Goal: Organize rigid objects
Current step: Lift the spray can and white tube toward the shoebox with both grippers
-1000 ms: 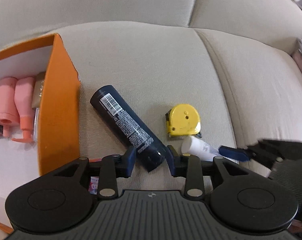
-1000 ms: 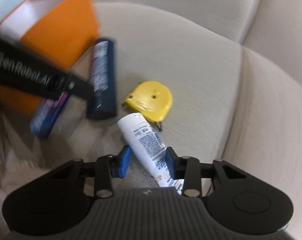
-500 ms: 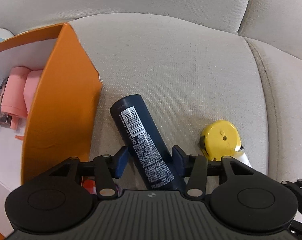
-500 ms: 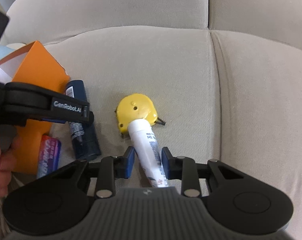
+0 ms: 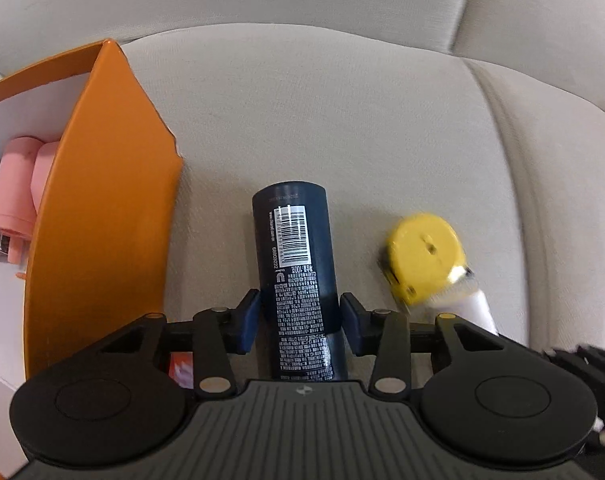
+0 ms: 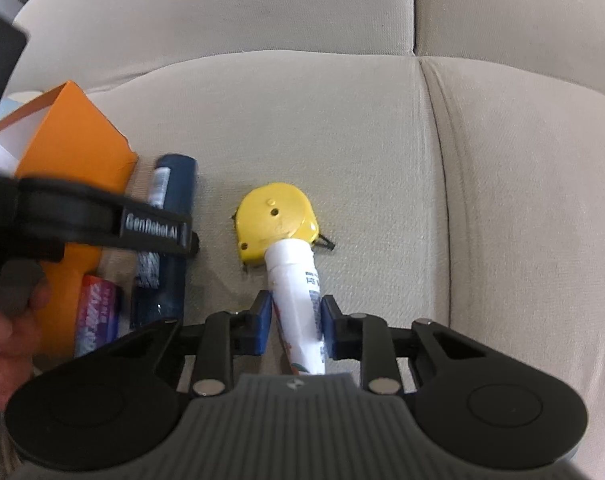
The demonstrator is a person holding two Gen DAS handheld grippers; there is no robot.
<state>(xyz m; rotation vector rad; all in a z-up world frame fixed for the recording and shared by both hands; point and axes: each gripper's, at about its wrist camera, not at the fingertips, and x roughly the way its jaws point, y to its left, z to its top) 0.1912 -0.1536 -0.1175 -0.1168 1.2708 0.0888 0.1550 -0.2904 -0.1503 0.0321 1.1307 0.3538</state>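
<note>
1. The orange box (image 5: 102, 216) stands at the left side of the sofa seat cushion (image 5: 322, 120); inside it lie two pink bottles (image 5: 18, 188) side by side against its wall.
2. A small purple packet (image 6: 96, 314) with unreadable lettering lies just beside the box's near corner.
3. The dark blue can (image 5: 296, 272) lies on the cushion just right of the box, showing a barcode and fine print too small to read. A second ago it lay slanted; now it points straight away from the left wrist camera.
4. The left gripper (image 5: 298, 316) straddles the can; its jaws have just been closing, and a sliver of gap still shows at each pad. Its arm reads "GenRobot.AI" in the right wrist view.
5. The yellow tape measure (image 6: 276, 220) sits mid-cushion, touching the cap of the white tube (image 6: 298, 300), whose blue print is illegible.
6. The right gripper (image 6: 294, 326) has the tube between its jaws, which have just been closing; the pads sit at the tube's sides, narrower than before.
</note>
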